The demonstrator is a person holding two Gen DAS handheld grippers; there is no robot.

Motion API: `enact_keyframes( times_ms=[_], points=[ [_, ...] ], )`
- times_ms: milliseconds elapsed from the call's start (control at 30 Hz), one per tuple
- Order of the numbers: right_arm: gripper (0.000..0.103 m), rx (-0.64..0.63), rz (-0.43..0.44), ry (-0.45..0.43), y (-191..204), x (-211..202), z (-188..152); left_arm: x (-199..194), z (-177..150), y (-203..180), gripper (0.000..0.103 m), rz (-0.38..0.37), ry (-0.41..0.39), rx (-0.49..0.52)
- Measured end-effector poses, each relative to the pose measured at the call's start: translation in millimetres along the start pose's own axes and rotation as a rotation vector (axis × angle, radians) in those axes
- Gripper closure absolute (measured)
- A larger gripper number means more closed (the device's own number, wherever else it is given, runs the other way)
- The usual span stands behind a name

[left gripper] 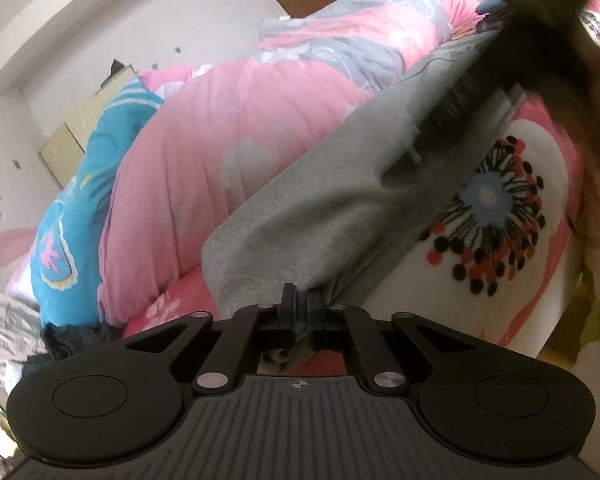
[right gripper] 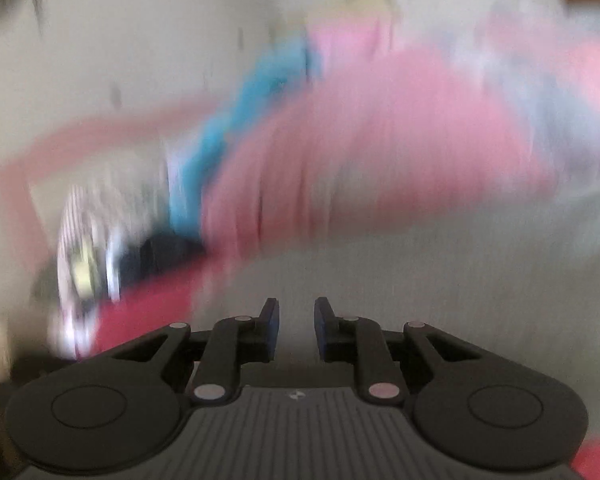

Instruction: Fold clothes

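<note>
At the bottom centre of the left wrist view, the left claw (left gripper: 300, 300) has its fingers pressed together on the edge of a grey garment (left gripper: 320, 208), which stretches away from the claw toward the upper right of the frame over a bed. A dark blurred shape (left gripper: 540, 32) sits over the far end of the garment in the upper right corner; I cannot tell what it is. Behind the garment a pink quilt (left gripper: 204, 152) is heaped up, with a blue patterned blanket (left gripper: 76, 200) to its left. To the right of the garment lies a white and pink sheet printed with a big flower (left gripper: 496, 208). In the right wrist view, which is badly blurred, the right claw (right gripper: 296, 320) has its fingers spread a little apart with nothing pinched between them, above a pale grey stretch of cloth filling the lower right of the frame.
</note>
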State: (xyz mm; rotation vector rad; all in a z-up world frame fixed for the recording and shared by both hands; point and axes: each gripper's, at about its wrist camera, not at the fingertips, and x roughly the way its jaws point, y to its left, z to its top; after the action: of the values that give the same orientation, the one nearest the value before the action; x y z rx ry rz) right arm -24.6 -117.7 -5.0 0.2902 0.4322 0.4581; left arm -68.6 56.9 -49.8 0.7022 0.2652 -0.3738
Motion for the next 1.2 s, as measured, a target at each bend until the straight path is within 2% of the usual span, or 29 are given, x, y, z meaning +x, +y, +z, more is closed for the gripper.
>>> enact_keyframes(
  times_ms=[33, 67, 133, 300, 367, 500, 567, 633, 767, 833, 900, 967, 1033, 1100, 1200],
  points=[
    [0.083, 0.001, 0.0, 0.039, -2, 9, -16, 0, 0, 1, 0.099, -0.003, 0.009, -0.01],
    [0.083, -0.017, 0.0, -0.009, -1, 5, -24, -2, 1, 2, 0.098, -0.008, 0.018, -0.021],
    [0.083, -0.055, -0.017, -0.013, 5, 5, -23, -9, 3, 9, 0.094, -0.018, 0.033, -0.063],
    [0.083, -0.072, -0.014, -0.043, 6, 3, -30, -32, 7, 53, 0.095, -0.05, 0.073, -0.388],
    [0.083, -0.092, -0.024, -0.071, 9, 3, -36, -33, 18, 63, 0.095, -0.07, 0.025, -0.486],
    [0.082, -0.098, -0.056, -0.112, 17, 1, -40, -7, 52, 54, 0.095, -0.153, -0.089, -0.573],
    [0.082, -0.082, -0.048, -0.113, 18, -9, -30, 6, 62, 44, 0.095, -0.195, -0.118, -0.584],
    [0.082, -0.07, -0.079, -0.163, 15, -30, -21, 20, 68, 32, 0.095, -0.232, -0.128, -0.566],
    [0.082, -0.044, -0.218, -0.25, -5, -64, -4, 38, 61, 12, 0.095, -0.257, -0.052, -0.501],
    [0.082, -0.03, -0.272, -0.253, -17, -72, -3, 46, 57, 2, 0.094, -0.269, -0.016, -0.468],
    [0.081, -0.024, -0.313, -0.197, -30, -70, -11, 44, 50, 0, 0.094, -0.255, -0.026, -0.465],
    [0.082, -0.017, -0.351, -0.105, -43, -61, -28, 43, 47, 1, 0.094, -0.26, -0.025, -0.479],
    [0.081, -0.037, -0.35, -0.136, -41, -65, -35, 43, 47, 0, 0.093, -0.257, -0.026, -0.473],
    [0.081, -0.046, -0.362, -0.121, -35, -65, -24, 42, 46, 0, 0.093, -0.255, -0.028, -0.467],
    [0.081, -0.014, -0.312, -0.175, -31, -73, -12, 43, 46, 0, 0.093, -0.255, -0.03, -0.471]
  ],
)
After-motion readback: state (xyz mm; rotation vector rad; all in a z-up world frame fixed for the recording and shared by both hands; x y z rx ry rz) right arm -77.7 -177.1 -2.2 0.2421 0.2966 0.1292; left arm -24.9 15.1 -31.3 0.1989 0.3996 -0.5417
